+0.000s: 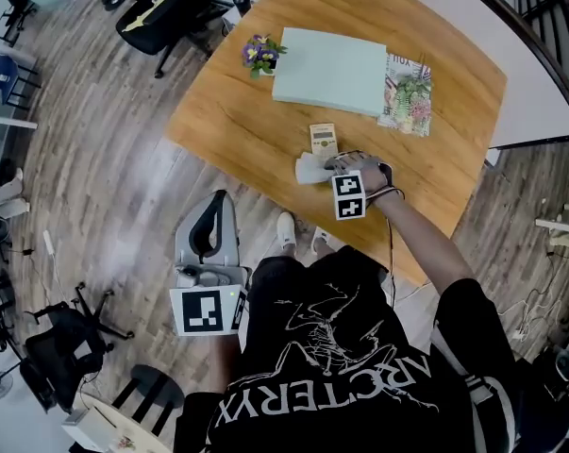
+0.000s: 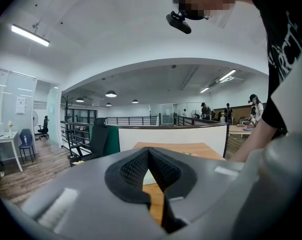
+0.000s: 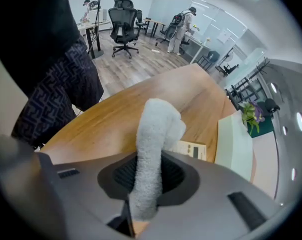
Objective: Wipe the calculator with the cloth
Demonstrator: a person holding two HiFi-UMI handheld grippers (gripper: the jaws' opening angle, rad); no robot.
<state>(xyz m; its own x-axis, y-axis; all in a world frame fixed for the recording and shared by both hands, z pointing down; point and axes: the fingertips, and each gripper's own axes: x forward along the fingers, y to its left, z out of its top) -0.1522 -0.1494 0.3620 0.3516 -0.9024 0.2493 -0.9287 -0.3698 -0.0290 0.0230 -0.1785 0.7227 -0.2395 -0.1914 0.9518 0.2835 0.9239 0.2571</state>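
Observation:
A small cream calculator (image 1: 323, 139) lies near the middle of the wooden table (image 1: 246, 125). My right gripper (image 1: 333, 166) is shut on a white cloth (image 3: 152, 149), which sticks out past the jaws and hangs just short of the calculator (image 3: 193, 150). In the head view the cloth (image 1: 311, 167) lies bunched just in front of the calculator. My left gripper (image 1: 211, 226) is held low beside the person's hip, off the table, with its jaws closed on nothing (image 2: 149, 171).
A pale green closed box or folder (image 1: 329, 70) lies behind the calculator. A small pot of purple and yellow flowers (image 1: 260, 55) stands to its left and a floral printed card (image 1: 409, 95) to its right. Office chairs (image 1: 166, 12) stand beyond the table.

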